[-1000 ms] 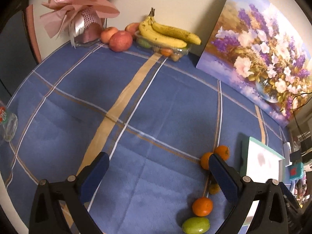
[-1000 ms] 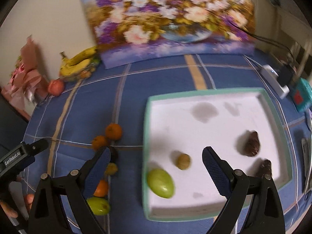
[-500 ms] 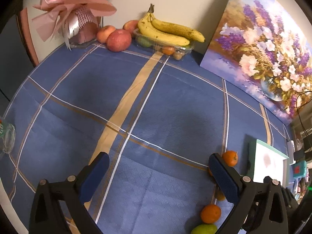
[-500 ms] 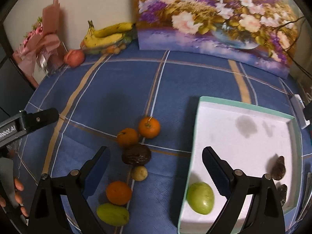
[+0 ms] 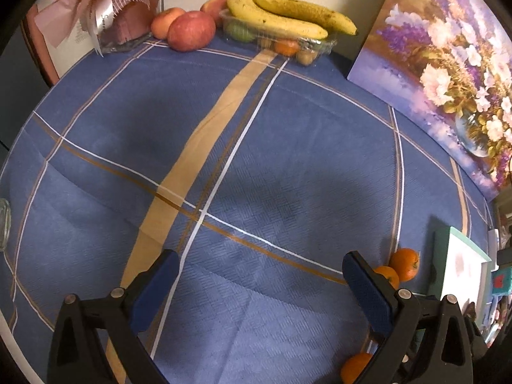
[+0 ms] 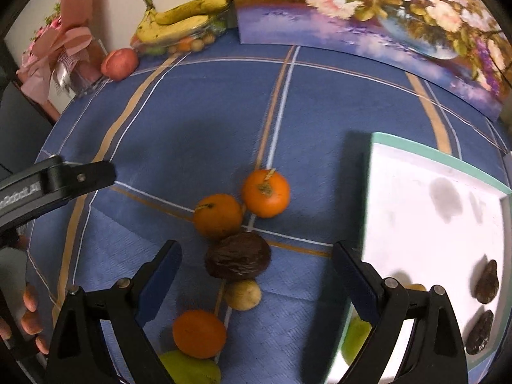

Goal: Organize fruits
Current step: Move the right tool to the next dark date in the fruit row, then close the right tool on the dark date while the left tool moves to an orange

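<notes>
Your right gripper (image 6: 254, 267), fingers apart and empty, has swung from the white teal-rimmed tray (image 6: 432, 224) to straddle the wrinkled brown fruit (image 6: 237, 260) at twelve o'clock. Left gripper (image 5: 257, 275) idles open.

tablecloth (image 6: 198, 121): blue, tan-and-white plaid | tangerines (image 6: 265, 193): orange | tray (image 6: 425, 156): white, teal rim | bananas (image 5: 288, 16): yellow, brown-speckled

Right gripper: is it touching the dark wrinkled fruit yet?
Apart. The right wrist view shows the right gripper open, blue tablecloth visible between each finger and the dark wrinkled fruit.
</notes>
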Action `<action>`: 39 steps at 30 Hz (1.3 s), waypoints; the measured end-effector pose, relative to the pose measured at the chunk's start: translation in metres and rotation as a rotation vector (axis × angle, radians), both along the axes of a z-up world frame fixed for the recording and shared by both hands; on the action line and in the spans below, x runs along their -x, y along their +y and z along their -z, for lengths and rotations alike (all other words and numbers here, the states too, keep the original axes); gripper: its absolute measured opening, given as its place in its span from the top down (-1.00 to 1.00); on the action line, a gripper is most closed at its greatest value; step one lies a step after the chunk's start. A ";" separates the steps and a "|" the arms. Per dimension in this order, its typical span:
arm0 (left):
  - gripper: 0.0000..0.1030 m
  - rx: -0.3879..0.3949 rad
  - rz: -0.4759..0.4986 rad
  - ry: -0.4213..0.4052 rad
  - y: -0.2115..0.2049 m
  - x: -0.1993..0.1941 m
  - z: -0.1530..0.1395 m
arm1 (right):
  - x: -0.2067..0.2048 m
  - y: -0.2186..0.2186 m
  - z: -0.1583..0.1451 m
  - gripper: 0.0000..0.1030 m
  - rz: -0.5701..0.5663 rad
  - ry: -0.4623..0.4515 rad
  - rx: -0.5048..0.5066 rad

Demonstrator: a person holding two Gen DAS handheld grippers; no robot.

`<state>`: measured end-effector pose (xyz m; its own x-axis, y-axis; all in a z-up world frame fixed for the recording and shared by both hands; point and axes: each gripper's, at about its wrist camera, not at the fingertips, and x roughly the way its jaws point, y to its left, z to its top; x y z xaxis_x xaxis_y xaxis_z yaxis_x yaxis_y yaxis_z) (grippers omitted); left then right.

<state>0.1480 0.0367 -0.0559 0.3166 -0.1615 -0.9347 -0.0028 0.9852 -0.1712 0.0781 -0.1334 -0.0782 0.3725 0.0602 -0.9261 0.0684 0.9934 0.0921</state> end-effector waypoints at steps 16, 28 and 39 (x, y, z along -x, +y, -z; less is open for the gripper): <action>-0.98 0.047 0.015 0.014 -0.008 0.002 -0.001 | 0.000 0.004 0.006 0.09 -0.043 0.027 0.006; -0.86 0.106 0.071 0.032 -0.037 0.006 -0.006 | 0.008 -0.029 -0.024 0.09 0.061 -0.022 -0.052; -0.50 0.124 0.182 0.057 -0.077 0.011 -0.004 | 0.024 -0.069 -0.049 0.09 0.161 -0.084 -0.052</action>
<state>0.1372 -0.0401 -0.0523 0.2192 -0.3261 -0.9196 0.1601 0.9418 -0.2958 0.0542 -0.2020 -0.0295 0.4567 0.0402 -0.8887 0.2165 0.9639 0.1549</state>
